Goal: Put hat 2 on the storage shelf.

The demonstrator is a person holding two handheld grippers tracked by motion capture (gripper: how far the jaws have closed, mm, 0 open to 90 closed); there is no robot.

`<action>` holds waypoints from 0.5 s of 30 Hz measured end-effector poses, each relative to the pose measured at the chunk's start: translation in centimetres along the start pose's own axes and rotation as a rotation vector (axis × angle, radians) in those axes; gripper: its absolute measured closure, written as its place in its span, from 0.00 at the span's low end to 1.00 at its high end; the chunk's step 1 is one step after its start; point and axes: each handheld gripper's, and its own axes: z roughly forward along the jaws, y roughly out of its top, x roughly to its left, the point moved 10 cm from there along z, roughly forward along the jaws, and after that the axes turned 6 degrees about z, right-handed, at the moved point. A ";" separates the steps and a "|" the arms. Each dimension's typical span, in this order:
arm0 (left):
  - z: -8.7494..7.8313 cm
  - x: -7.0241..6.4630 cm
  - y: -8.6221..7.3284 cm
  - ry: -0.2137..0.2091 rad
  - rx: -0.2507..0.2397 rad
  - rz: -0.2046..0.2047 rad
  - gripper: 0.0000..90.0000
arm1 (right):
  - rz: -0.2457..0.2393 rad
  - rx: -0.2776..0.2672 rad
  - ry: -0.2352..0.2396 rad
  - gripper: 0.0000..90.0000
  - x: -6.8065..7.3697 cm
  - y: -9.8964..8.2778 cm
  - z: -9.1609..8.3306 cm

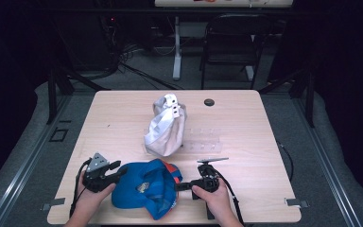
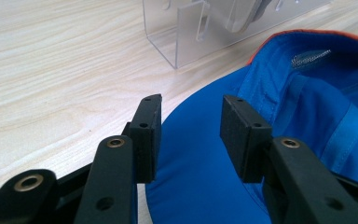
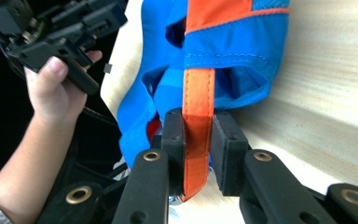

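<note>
One blue cap (image 1: 144, 187) lies upside down at the near edge of the surface (image 1: 246, 118).

Soft and light, it is best taken by its orange strap (image 3: 198, 116), which the right hand-held gripper (image 3: 198, 140) seems to pinch. The left hand-held gripper (image 2: 191, 126) stands spread over the brim. Beyond: one white bag (image 1: 166, 127), one clear stand (image 1: 203, 142).

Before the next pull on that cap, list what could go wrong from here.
1. The right tool pinches only the narrow orange strap; a tug may slip it out or drag the whole blue cap.
2. The left tool stands open over the cap's brim, gripping nothing, so the cap is not anchored.
3. The clear acrylic stand sits close behind the cap; a sliding cap could knock it.
</note>
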 end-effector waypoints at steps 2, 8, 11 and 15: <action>0.0 0.0 0.0 0.001 -0.001 0.000 0.66 | 0.005 -0.012 0.004 0.86 0.2 0.3 -0.4; 0.0 0.1 0.0 0.006 -0.001 -0.007 0.66 | 0.045 -0.039 0.036 0.86 1.5 1.5 -1.8; -0.1 0.1 0.0 0.008 0.001 0.002 0.65 | 0.065 -0.068 0.034 0.86 2.6 2.3 -2.3; -0.1 0.1 0.0 0.008 -0.001 -0.001 0.66 | 0.054 -0.044 0.025 0.86 3.3 2.9 -3.4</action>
